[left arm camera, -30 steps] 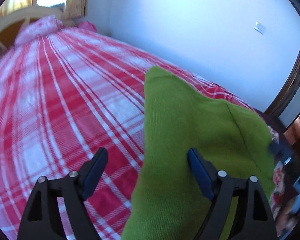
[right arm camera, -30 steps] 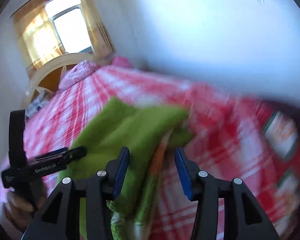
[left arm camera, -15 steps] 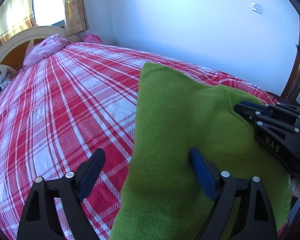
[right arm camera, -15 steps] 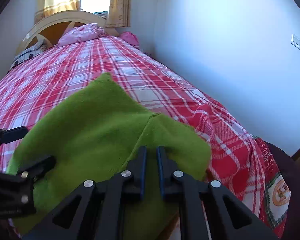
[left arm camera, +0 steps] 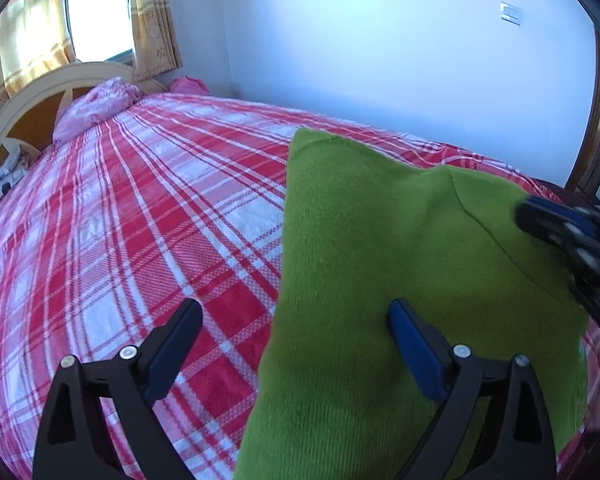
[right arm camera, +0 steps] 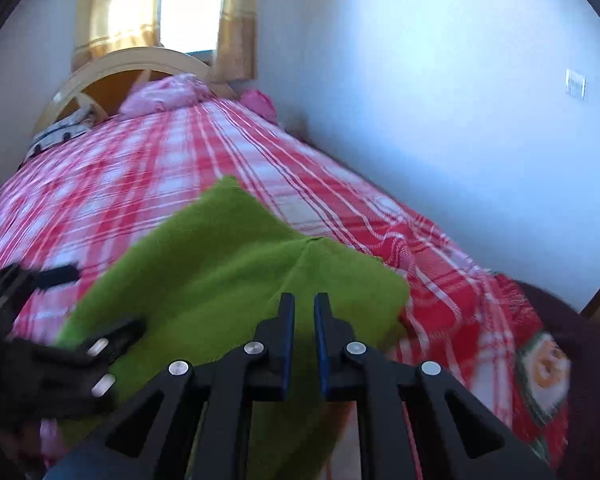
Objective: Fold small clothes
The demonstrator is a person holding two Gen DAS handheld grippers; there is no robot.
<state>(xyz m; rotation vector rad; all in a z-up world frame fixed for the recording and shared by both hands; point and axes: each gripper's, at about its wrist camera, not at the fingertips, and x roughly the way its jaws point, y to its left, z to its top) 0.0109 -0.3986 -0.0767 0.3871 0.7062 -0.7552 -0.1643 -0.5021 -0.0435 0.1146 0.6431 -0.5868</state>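
Red-and-white plaid bedspread [left arm camera: 148,220] is stretching beneath our green knit garment [left arm camera: 380,280], which is lying near the foot of the bed. We are spreading our left gripper [left arm camera: 296,344] wide over its edge and pinching our right gripper [right arm camera: 302,340] nearly closed on its fabric.
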